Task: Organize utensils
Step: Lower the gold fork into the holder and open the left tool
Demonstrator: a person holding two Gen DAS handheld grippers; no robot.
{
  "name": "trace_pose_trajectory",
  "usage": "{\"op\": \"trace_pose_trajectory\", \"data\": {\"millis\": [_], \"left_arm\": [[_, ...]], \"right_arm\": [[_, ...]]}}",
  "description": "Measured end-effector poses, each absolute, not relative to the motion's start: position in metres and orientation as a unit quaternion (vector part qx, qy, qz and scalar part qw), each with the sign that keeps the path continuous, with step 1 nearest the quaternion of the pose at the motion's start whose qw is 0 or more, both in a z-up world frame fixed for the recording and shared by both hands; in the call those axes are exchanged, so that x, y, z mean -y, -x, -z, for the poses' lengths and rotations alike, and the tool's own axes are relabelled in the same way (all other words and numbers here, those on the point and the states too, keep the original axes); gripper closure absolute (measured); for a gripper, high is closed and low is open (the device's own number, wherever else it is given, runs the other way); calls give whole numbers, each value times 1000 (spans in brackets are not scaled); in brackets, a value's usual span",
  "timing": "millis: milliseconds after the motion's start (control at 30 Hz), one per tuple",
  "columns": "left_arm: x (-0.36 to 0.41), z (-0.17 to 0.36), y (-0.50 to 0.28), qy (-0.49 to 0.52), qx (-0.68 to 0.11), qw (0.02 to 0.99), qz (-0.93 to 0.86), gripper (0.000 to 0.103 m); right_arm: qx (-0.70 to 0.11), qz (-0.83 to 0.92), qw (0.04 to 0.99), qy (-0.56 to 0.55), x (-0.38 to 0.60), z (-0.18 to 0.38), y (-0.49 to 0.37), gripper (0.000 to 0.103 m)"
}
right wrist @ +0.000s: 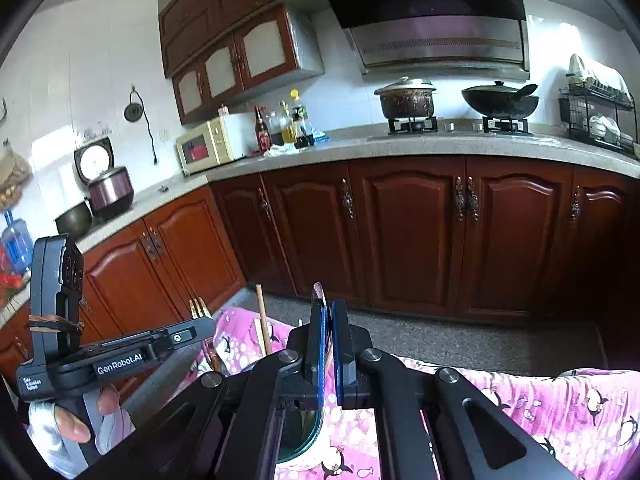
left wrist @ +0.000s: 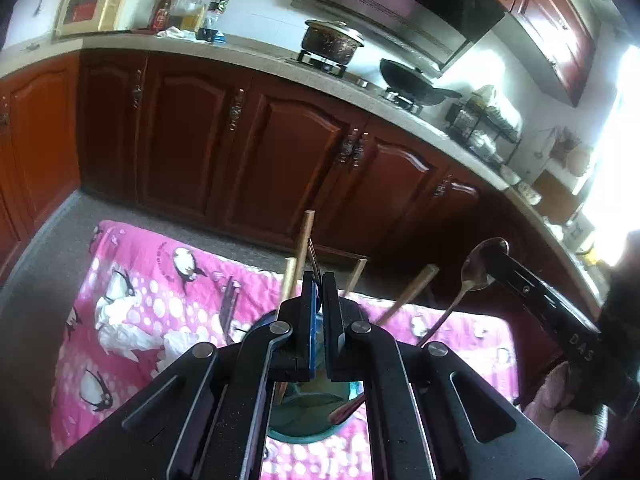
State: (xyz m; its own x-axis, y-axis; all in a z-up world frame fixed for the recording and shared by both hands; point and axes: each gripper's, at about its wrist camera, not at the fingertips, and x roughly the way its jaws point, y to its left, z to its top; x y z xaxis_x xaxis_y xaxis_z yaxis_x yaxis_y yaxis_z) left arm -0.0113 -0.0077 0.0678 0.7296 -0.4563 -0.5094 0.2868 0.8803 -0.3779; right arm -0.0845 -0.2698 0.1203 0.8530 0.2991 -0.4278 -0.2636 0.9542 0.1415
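Note:
A green-rimmed holder cup [left wrist: 304, 416] stands on the pink penguin cloth [left wrist: 160, 308], below my left gripper [left wrist: 319, 280]. Several wooden chopsticks [left wrist: 408, 292] lean out of it. My left gripper is shut on a gold fork, whose tines [right wrist: 199, 307] show in the right wrist view. My right gripper [right wrist: 328, 312] is shut on a metal spoon [left wrist: 476, 268], its bowl up and its handle angled down toward the cup [right wrist: 304, 432]. Another utensil [left wrist: 229, 304] lies on the cloth to the left.
Crumpled white tissue [left wrist: 120, 320] lies on the cloth at left. Red-brown cabinets [left wrist: 224, 148] run under a grey counter [left wrist: 256, 64] with a pot [left wrist: 332, 40], a wok [left wrist: 412, 80], bottles and a microwave [left wrist: 104, 6]. A dish rack [right wrist: 596, 120] stands at right.

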Motion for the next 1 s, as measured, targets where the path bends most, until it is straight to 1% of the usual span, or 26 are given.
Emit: {"op": "trace_pose_trajectory", "data": {"millis": [333,633,867,1000], "left_arm": [[5,-26,-5,149,-331,915,177,102],[10,-6,6,142,-346,912,169,102],[15,6,10,138,-366,907,159,102],[14,6,13,140,-366,907,156,101]], "right_arm": [[-261,-150,953,-42,263,-81,68,100],[-296,-159,941,-36,255,-46,70,100],[-326,-176,927,-60,261,-35,70,100],[-343,-178,918,-90,269,-28,71,95]]}}
